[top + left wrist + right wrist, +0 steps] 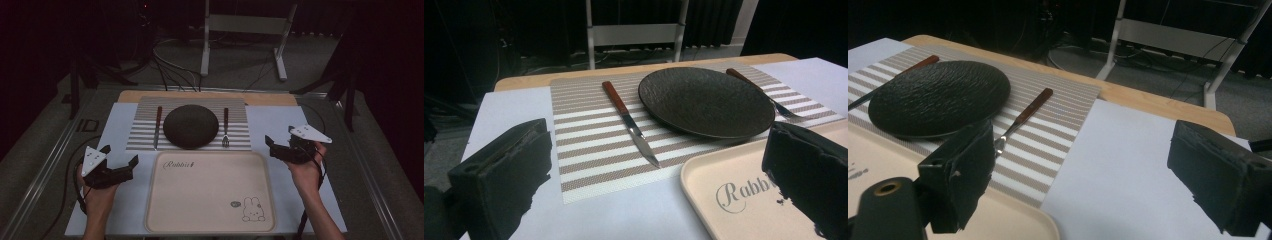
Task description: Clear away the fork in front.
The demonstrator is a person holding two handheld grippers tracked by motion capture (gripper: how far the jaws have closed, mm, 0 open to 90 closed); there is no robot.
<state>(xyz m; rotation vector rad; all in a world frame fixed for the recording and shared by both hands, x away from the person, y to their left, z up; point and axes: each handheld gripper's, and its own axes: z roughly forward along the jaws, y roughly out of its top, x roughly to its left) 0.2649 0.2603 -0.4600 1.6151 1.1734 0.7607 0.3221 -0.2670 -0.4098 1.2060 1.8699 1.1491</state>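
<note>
A dark round plate (190, 126) sits in the middle of a striped placemat (140, 135). A knife (158, 127) with a red-brown handle lies left of the plate and a fork (225, 127) lies to its right. A beige tray (210, 192) printed with a rabbit lies in front of the mat with nothing on it. My left gripper (120, 155) hovers open at the tray's left, facing the knife (631, 125) and plate (704, 100). My right gripper (280, 136) is open at the tray's right, with the fork (1020, 117) beyond its left jaw. Nothing is between either pair of jaws.
A white sheet (280, 125) covers the table under the mat and tray, and a wooden strip (210, 95) runs along the far edge. Beyond the table are a white metal stand (245, 30) and cables (170, 70) on the floor. Bare sheet (1128, 165) lies under my right gripper.
</note>
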